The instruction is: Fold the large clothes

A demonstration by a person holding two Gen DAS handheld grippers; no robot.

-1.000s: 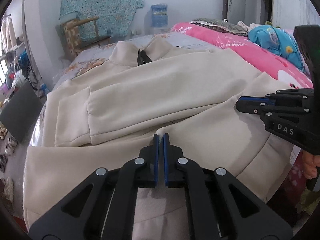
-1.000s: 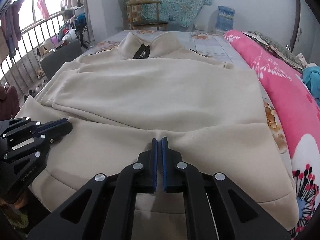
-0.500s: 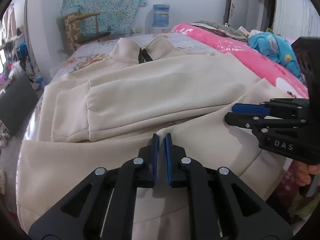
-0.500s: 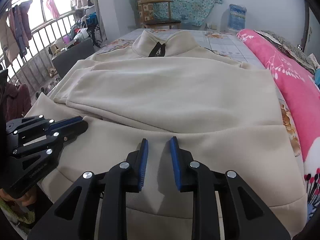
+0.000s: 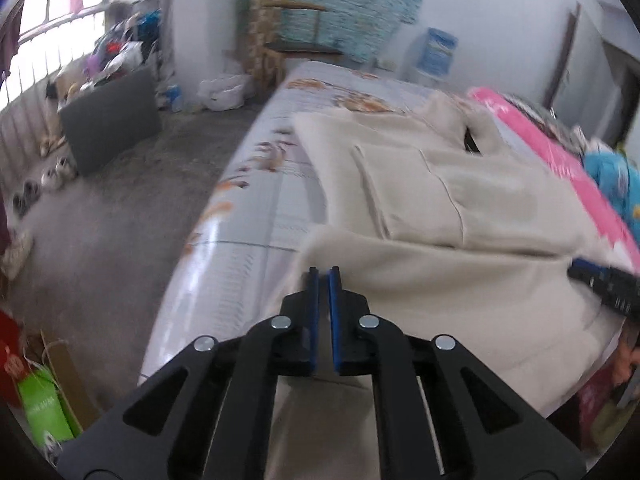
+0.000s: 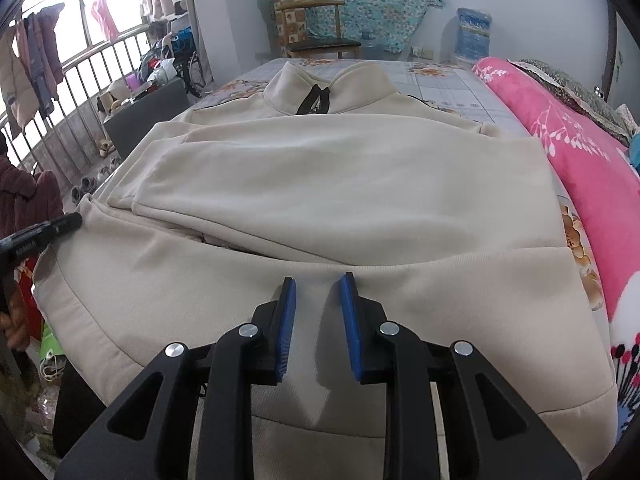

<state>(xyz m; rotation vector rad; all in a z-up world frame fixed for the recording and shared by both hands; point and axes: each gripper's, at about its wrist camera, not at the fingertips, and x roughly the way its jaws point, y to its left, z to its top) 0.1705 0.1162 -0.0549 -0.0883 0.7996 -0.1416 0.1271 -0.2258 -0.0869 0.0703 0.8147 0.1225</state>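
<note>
A large cream sweatshirt (image 6: 340,184) lies flat on the bed, collar at the far end, both sleeves folded across the chest, hem nearest me. It also shows in the left wrist view (image 5: 460,240), which is blurred. My right gripper (image 6: 318,280) is open and empty just above the hem's middle. My left gripper (image 5: 322,270) has its jaws nearly closed with a thin gap, holding nothing, at the hem's left corner near the bed edge. The left gripper's tip (image 6: 60,224) shows in the right wrist view, and the right gripper's tip (image 5: 600,280) in the left wrist view.
A pink quilt (image 6: 580,160) runs along the bed's right side with blue clothing (image 5: 612,184) on it. The floor (image 5: 100,220) drops off to the left, with a dark box (image 5: 108,116), shoes and a railing (image 6: 80,92). A chair (image 6: 316,28) and water jug (image 6: 474,28) stand beyond.
My right gripper has opened from shut and let go of the hem. My left gripper has swung left from the hem's middle to its left corner.
</note>
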